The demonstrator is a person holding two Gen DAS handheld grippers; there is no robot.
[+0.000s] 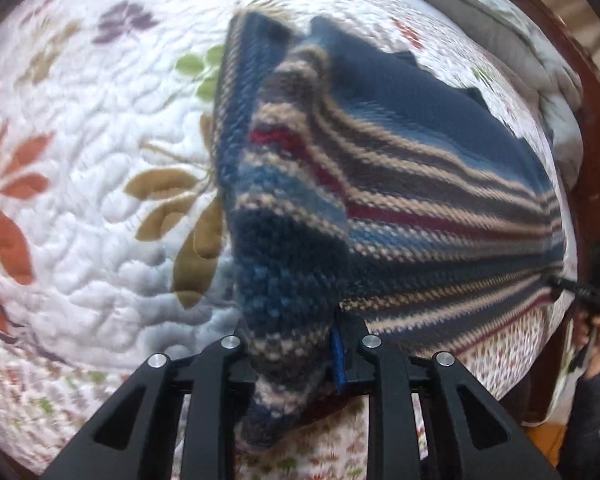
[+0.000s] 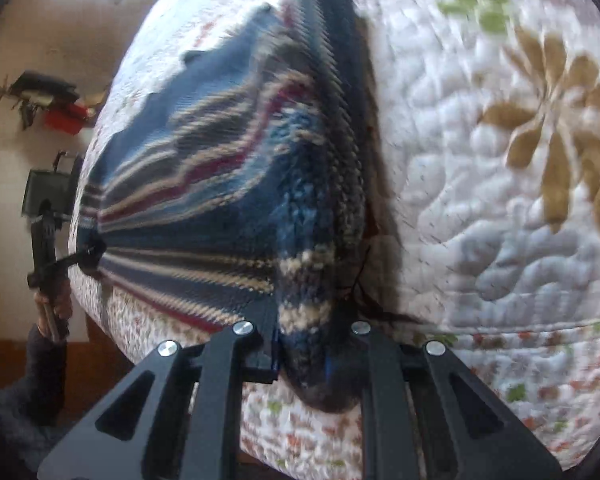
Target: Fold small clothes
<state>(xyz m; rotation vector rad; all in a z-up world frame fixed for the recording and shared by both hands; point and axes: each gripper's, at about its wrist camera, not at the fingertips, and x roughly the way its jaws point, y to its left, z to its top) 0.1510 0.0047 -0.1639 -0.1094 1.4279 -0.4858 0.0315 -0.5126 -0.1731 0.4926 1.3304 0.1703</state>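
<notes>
A small knitted sweater (image 1: 380,184) in navy with beige, red and light blue stripes hangs stretched between my two grippers above a quilted bedspread (image 1: 80,200). In the left wrist view my left gripper (image 1: 296,354) is shut on one bunched corner of the knit. At the far right of that view the right gripper (image 1: 558,282) pinches the other corner. The right wrist view shows the sweater (image 2: 220,184) fanning out from my right gripper (image 2: 312,340), which is shut on its thick folded edge. The left gripper (image 2: 94,252) grips the far corner there. The rest of the sweater lies on the quilt (image 2: 500,240).
The white bedspread with its leaf pattern spreads to all sides. A grey pillow (image 1: 460,12) lies at the far end and a dark wooden bed frame (image 1: 596,120) runs along the edge. A person's hand (image 2: 54,300) in a dark sleeve holds the left gripper. Red and black items (image 2: 60,116) hang on the wall.
</notes>
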